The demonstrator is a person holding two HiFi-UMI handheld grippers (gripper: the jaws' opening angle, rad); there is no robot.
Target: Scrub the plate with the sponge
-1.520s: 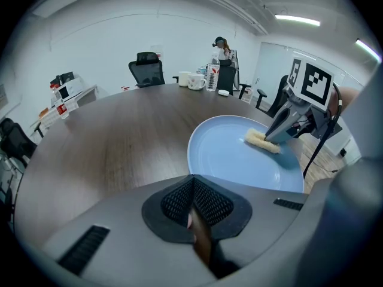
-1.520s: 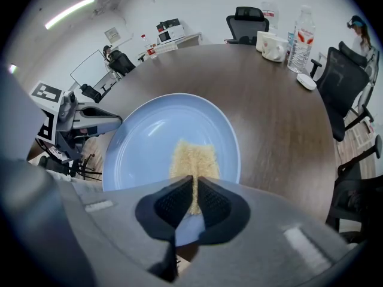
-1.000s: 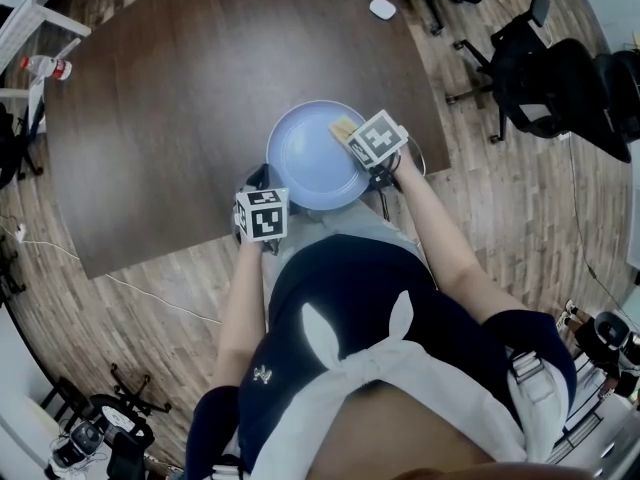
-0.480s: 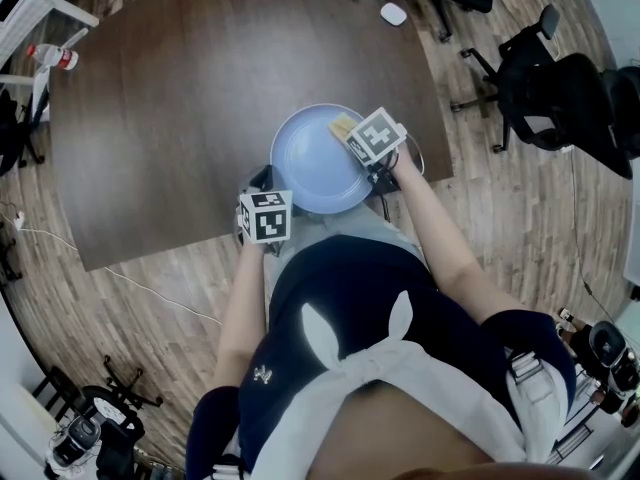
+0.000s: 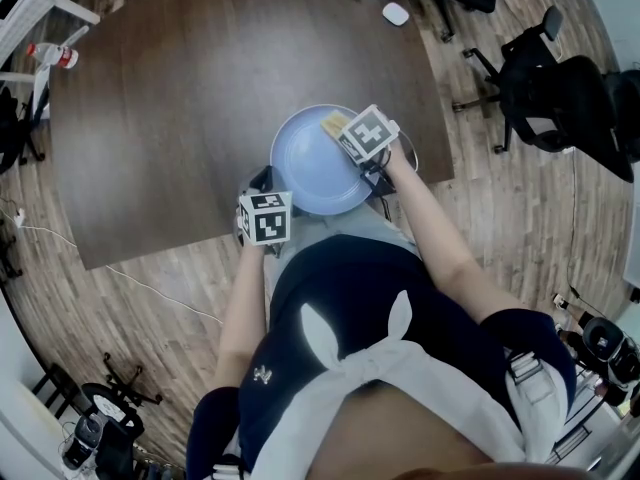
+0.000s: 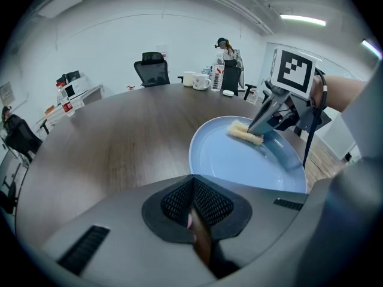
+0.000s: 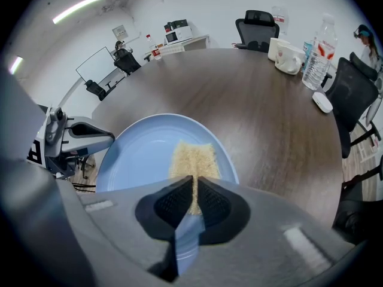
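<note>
A light blue plate (image 5: 305, 168) lies near the front edge of the dark wooden table (image 5: 180, 98). On its far right part rests a yellow sponge (image 5: 332, 124), with my right gripper (image 5: 342, 132) shut on it and pressing it flat to the plate (image 7: 143, 154). The sponge (image 7: 192, 159) runs out ahead of those jaws. My left gripper (image 5: 266, 182) sits at the plate's near left rim (image 6: 197, 160), jaws closed at the rim. The left gripper view shows the right gripper (image 6: 255, 131) slanting down onto the sponge (image 6: 244, 133).
Two white mugs (image 7: 286, 55), a water bottle (image 7: 318, 48) and a white mouse (image 7: 322, 102) stand at the table's far edge. Black office chairs (image 5: 565, 88) stand to the right. The table's front edge (image 5: 200, 240) is just behind the plate.
My right gripper has slid the sponge a little to the left across the plate. The left gripper and the plate have stayed put.
</note>
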